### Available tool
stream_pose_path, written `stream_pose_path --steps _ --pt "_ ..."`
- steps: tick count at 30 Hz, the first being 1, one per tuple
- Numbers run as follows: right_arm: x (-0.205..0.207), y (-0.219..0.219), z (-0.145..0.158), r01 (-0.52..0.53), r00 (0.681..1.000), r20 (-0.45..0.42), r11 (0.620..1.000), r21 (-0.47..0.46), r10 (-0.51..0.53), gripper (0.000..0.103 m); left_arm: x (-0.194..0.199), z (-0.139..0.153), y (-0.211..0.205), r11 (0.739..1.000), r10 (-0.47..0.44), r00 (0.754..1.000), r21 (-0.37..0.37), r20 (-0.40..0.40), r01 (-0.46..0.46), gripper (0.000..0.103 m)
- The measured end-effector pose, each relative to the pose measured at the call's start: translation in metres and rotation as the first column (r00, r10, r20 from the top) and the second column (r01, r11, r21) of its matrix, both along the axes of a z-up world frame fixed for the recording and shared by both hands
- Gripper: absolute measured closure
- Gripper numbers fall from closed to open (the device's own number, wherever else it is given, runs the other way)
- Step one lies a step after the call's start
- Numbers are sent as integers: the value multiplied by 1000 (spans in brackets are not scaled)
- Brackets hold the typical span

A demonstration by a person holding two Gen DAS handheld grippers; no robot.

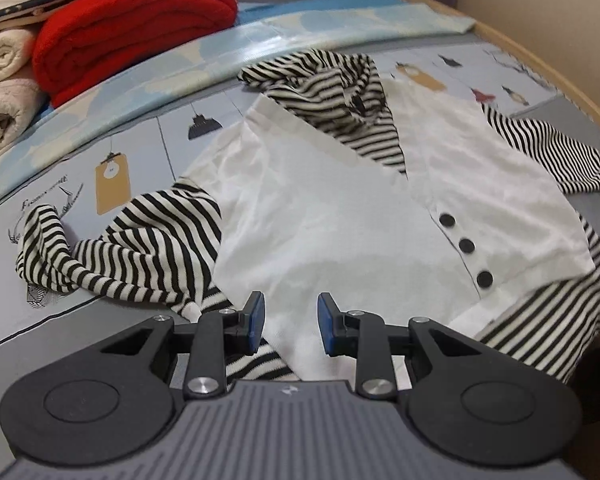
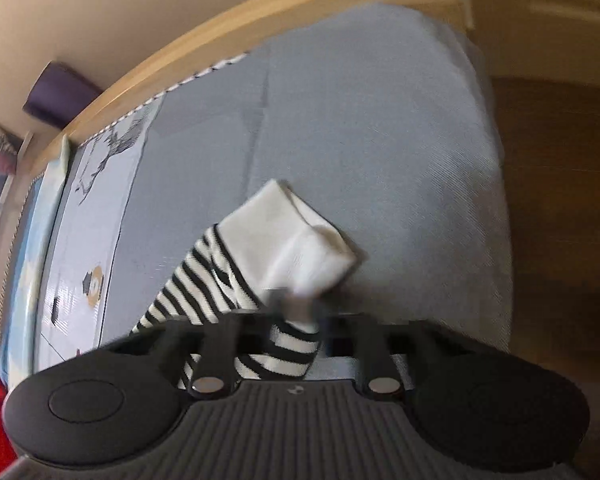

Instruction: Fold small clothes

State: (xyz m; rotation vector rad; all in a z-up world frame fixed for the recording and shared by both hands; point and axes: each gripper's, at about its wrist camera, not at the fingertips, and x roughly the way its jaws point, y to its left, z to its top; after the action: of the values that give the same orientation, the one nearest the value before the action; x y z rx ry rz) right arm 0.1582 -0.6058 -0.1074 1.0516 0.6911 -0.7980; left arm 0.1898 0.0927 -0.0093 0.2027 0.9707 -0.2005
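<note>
A folded red blanket (image 1: 136, 28) was seen stacked beside cream towels (image 1: 0, 80) at the far left. A printed blue-grey bedsheet (image 1: 140, 148) was spread out, edged by a wooden bed frame (image 2: 260, 12).

Left gripper (image 1: 291, 322): black linkage arms with silver screws, two round black discs, blue pads (image 1: 256, 322) on the fingers, ribbed grey body. Right gripper (image 2: 298, 312): same black-and-grey build, blurred.
</note>
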Motion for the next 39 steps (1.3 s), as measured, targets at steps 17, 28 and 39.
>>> stream_pose_path --steps 17,28,39 --pt "87 399 198 -396 495 109 335 -855 862 97 0 22 60 962 258 966 -99 24 -255 71" --pt "102 652 12 -848 -448 -328 -511 -140 832 84 3 17 82 946 305 952 -106 -32 -306 71" --pt "171 498 69 -945 96 -300 -7 -326 949 61 2 17 82 953 284 958 -100 -28 -286 71"
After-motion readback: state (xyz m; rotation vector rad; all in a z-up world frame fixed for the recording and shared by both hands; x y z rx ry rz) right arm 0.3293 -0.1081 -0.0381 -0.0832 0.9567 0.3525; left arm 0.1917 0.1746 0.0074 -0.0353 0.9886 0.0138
